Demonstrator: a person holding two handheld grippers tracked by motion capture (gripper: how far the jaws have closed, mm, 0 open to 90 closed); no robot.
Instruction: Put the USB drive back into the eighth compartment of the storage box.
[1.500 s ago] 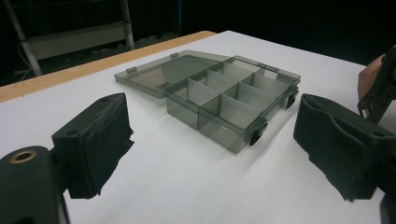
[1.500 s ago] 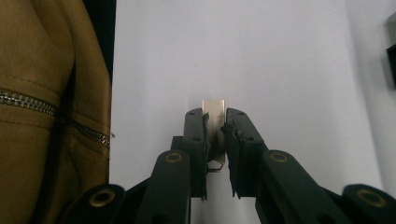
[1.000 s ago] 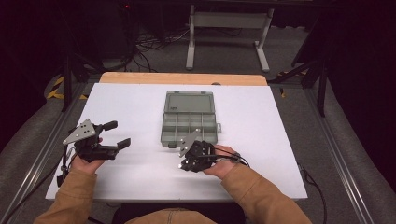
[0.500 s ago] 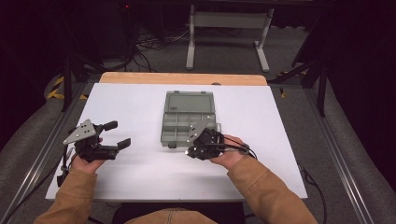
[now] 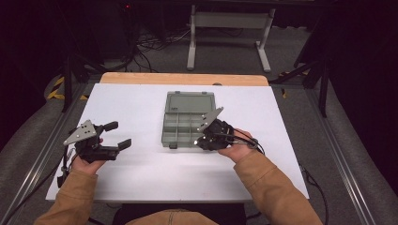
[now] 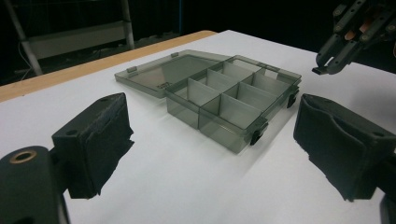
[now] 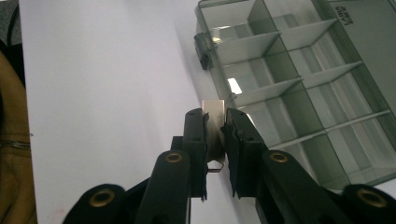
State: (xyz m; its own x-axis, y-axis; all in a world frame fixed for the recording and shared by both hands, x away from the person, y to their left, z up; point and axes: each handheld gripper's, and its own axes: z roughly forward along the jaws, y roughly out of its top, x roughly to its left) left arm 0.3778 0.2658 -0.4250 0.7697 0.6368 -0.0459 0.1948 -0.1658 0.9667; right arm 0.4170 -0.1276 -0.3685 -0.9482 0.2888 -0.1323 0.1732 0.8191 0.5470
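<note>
A small white piece (image 7: 215, 122), its shape hard to make out, is pinched between the jaws of the right tool (image 7: 215, 128). In the right gripper view the piece sits at the jaw tips, just above the near edge of an open organiser box (image 7: 299, 70). Seen from the high view, the right tool (image 5: 212, 136) hovers over the box's near right corner, held in the person's right hand.

The box (image 5: 187, 122) lies in the middle of a white desk (image 5: 141, 173). It is smoky grey and see-through. Its lid (image 5: 190, 101) is folded flat on the desk, on the far side from the person. The tray is split by partitions into several compartments, and those in view look empty. Two dark latches sit on its near wall.

The left tool (image 5: 119, 135) is well apart from the box, near the desk's left side, held in the person's left hand. Its jaws are spread wide with nothing between them. In the left gripper view they frame the box (image 6: 219, 102) from a distance, with the right tool (image 6: 343, 49) above the box's far corner.
</note>
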